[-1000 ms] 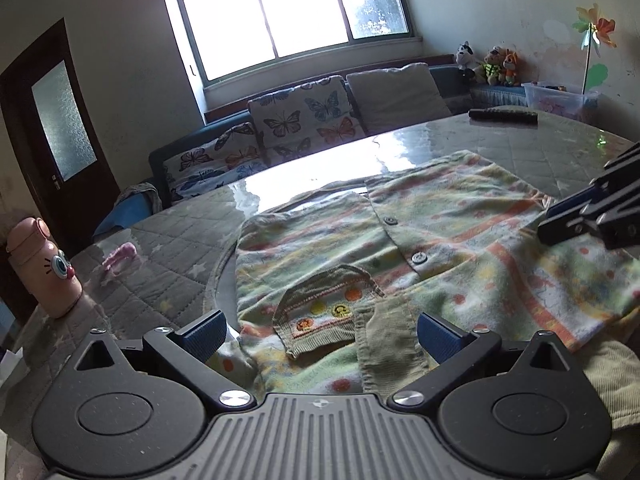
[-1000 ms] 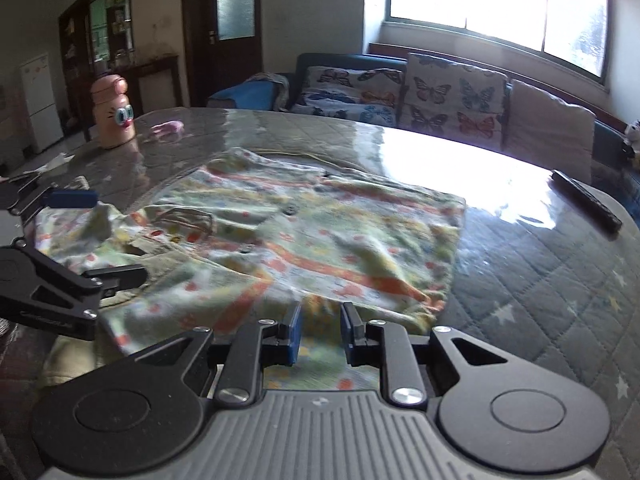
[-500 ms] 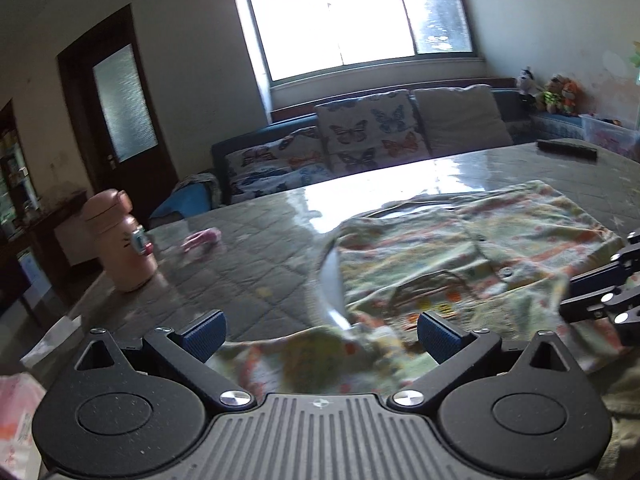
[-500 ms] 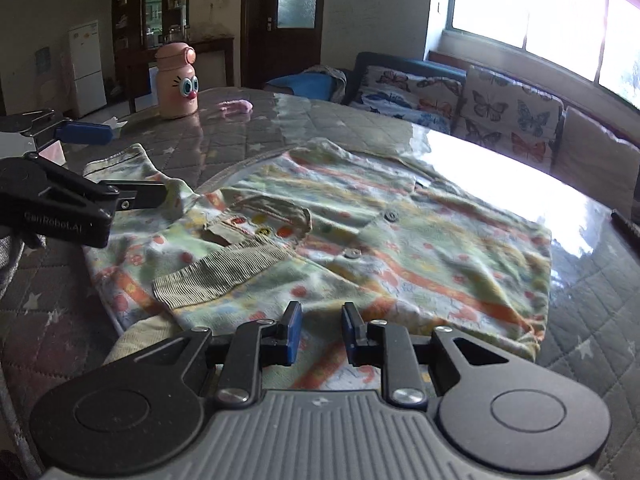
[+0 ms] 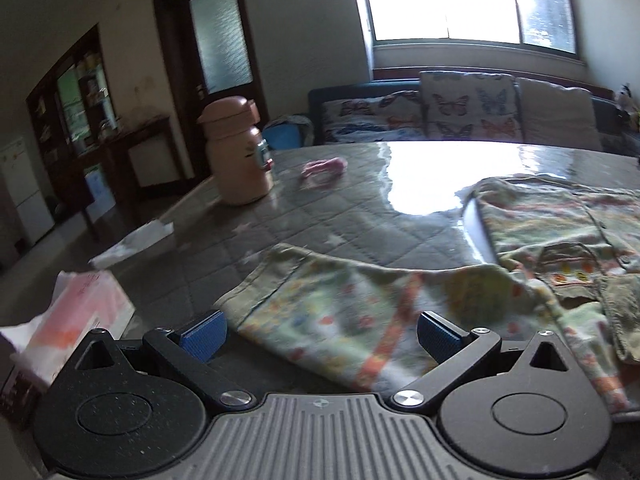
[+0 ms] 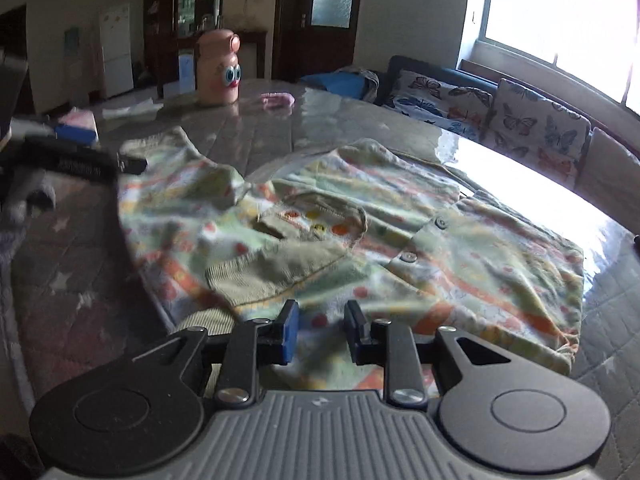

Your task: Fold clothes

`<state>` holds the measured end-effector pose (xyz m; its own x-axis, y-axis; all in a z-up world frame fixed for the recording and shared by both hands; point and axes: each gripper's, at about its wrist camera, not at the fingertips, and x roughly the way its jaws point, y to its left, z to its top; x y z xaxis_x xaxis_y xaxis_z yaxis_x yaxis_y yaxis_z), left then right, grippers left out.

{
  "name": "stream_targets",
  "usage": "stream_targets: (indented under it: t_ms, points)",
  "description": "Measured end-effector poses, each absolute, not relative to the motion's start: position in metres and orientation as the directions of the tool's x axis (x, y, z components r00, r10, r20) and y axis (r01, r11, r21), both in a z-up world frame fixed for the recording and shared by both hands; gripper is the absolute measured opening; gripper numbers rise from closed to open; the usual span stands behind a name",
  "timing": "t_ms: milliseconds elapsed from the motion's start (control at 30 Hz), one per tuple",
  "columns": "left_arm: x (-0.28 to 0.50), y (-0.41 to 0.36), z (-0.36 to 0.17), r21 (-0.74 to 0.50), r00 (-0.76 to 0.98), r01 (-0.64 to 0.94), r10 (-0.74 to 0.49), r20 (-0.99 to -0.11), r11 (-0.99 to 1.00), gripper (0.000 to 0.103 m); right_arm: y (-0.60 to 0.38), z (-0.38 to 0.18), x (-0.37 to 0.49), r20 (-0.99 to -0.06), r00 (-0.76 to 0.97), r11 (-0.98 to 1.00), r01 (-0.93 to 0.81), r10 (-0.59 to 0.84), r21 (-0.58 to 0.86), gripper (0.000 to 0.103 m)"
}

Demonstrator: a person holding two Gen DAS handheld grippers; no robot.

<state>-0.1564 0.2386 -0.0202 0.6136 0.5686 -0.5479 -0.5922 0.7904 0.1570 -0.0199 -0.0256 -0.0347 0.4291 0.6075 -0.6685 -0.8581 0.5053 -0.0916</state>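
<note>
A child's pale green jacket [image 6: 400,240] with orange and yellow print, buttons and a corduroy pocket lies spread on the quilted table [image 5: 320,232]. Its left sleeve [image 5: 340,304] stretches out flat toward the table's edge. My left gripper [image 5: 320,334] hovers open just above that sleeve, with its blue pads [image 5: 204,334] wide on either side; it also shows blurred at the left of the right wrist view [image 6: 80,160]. My right gripper [image 6: 320,332] sits low at the jacket's near hem. Its jaws stand narrow and are opening, with cloth showing in the gap between them.
A pink bottle with cartoon eyes [image 6: 218,68] and a small pink item [image 5: 322,168] stand at the table's far side. A tissue pack [image 5: 80,320] and a white sheet [image 5: 132,240] lie by the left edge. A sofa with butterfly cushions [image 5: 460,108] runs behind.
My left gripper has swung left, from over the jacket's pocket to over the outstretched sleeve. My right gripper has shifted along the hem, and its jaws are slightly wider apart.
</note>
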Motion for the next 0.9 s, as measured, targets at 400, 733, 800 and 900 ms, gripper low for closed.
stream_targets:
  t_ms: [400, 733, 800, 900]
  points:
    - [-0.159, 0.307, -0.028, -0.013, 0.525, -0.741, 0.567, -0.635, 0.671, 0.095, -0.028, -0.027, -0.029, -0.644, 0.426, 0.498, -0.864, 0.635, -0.080, 0.028]
    - [-0.153, 0.329, -0.032, -0.048, 0.510, -0.768, 0.564, -0.650, 0.639, 0.056, -0.033, -0.026, -0.028, -0.639, 0.432, 0.516, -0.854, 0.637, -0.064, 0.029]
    - [-0.153, 0.329, -0.031, -0.051, 0.521, -0.760, 0.560, -0.645, 0.648, 0.037, -0.035, -0.025, -0.028, -0.635, 0.434, 0.521, -0.851, 0.639, -0.056, 0.029]
    - [-0.153, 0.329, -0.026, -0.107, 0.564, -0.736, 0.517, -0.644, 0.669, 0.012, -0.041, -0.022, -0.027, -0.627, 0.441, 0.535, -0.844, 0.642, -0.046, 0.029]
